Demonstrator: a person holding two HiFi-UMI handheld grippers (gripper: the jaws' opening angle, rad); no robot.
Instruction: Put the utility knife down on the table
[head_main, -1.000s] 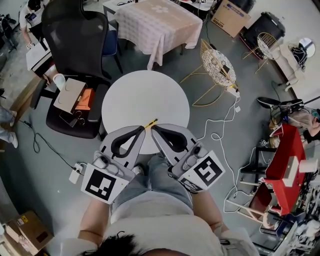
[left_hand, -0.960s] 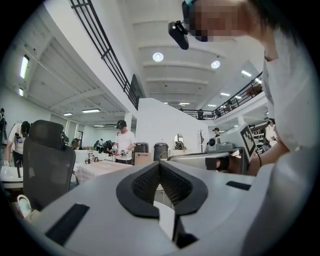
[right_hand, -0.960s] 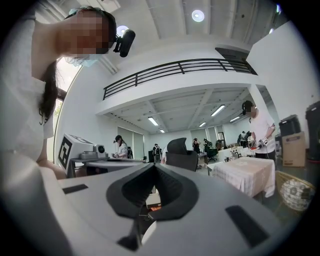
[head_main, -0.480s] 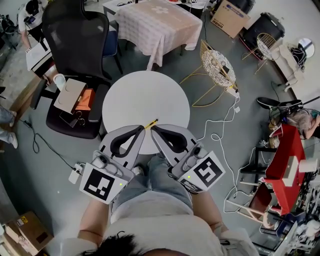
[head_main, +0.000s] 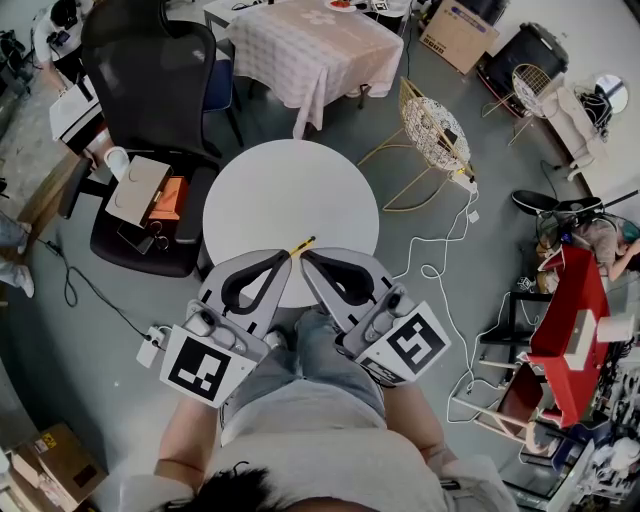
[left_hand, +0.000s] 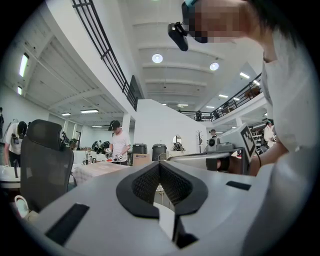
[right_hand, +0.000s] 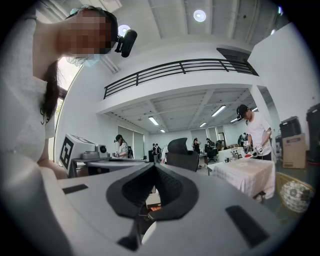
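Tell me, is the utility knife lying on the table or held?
Lying on the table. The yellow utility knife rests near the white table's front edge; left gripper and right gripper are shut, empty.

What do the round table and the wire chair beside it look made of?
Round table: smooth matte white top, perhaps laminate or painted wood; no grain shows. Wire chair: thin gold-coloured wire, probably metal, woven into see-through mesh.

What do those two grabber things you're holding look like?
Both are broad and grey: the left gripper and the right gripper have curved black jaws and a white cube with black square markers at the back. The sleeves are short and pale.
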